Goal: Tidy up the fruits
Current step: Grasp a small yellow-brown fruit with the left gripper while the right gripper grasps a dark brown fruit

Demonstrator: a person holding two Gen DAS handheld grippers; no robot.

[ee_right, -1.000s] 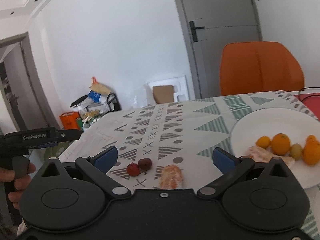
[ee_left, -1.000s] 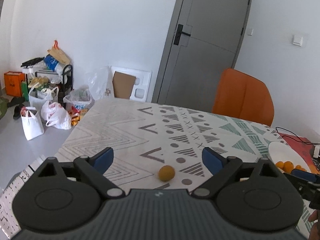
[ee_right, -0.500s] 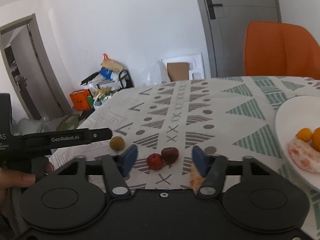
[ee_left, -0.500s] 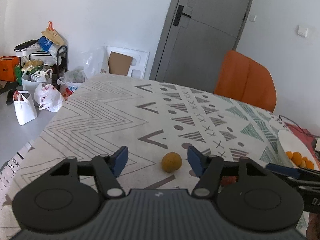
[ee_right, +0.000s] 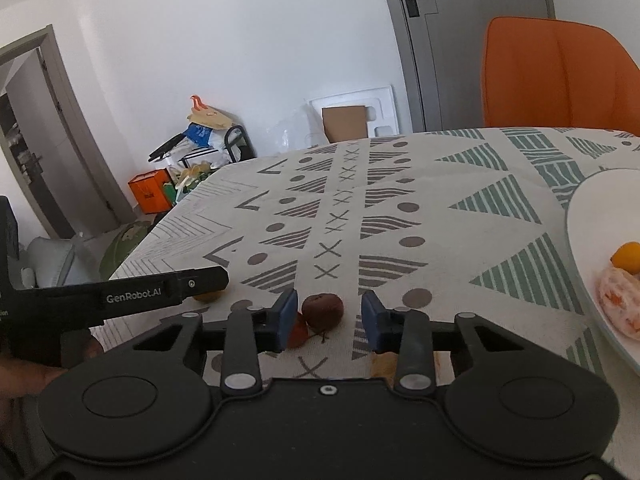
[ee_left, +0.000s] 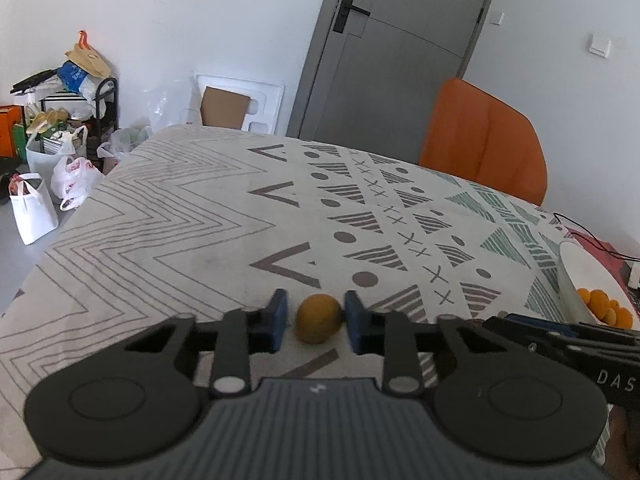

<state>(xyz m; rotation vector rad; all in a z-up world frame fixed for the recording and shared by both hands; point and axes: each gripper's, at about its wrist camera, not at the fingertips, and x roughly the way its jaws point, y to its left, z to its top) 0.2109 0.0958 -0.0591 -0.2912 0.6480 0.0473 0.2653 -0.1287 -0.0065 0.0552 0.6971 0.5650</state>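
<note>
A small yellow-brown fruit [ee_left: 319,319] is sitting on the patterned cloth of the desk [ee_left: 200,216], right between the blue fingertips of the left hand-held gripper [ee_left: 316,322]; the right pad is touching or nearly touching it, while a thin gap is showing at the left pad, so whether it is truly gripped cannot be told. The left hand-held gripper is lying low and level over the near part of the desk, pointing toward the far edge. To its right, the right hand-held gripper [ee_right: 329,316] is hovering partly spread around a dark red fruit [ee_right: 322,311], with clear space between that fruit and the right pad, holding nothing. A brighter red fruit [ee_right: 298,334] is sitting just behind the left pad, touching the dark one. A peeled orange piece [ee_right: 383,364] is lying under the right finger, mostly hidden. Farther right, a white plate [ee_right: 588,216] is carrying a peeled orange [ee_right: 618,304] and a small orange fruit [ee_right: 626,256]. An orange chair [ee_right: 556,76] is standing beyond the desk, near a grey door [ee_left: 384,52].
</note>
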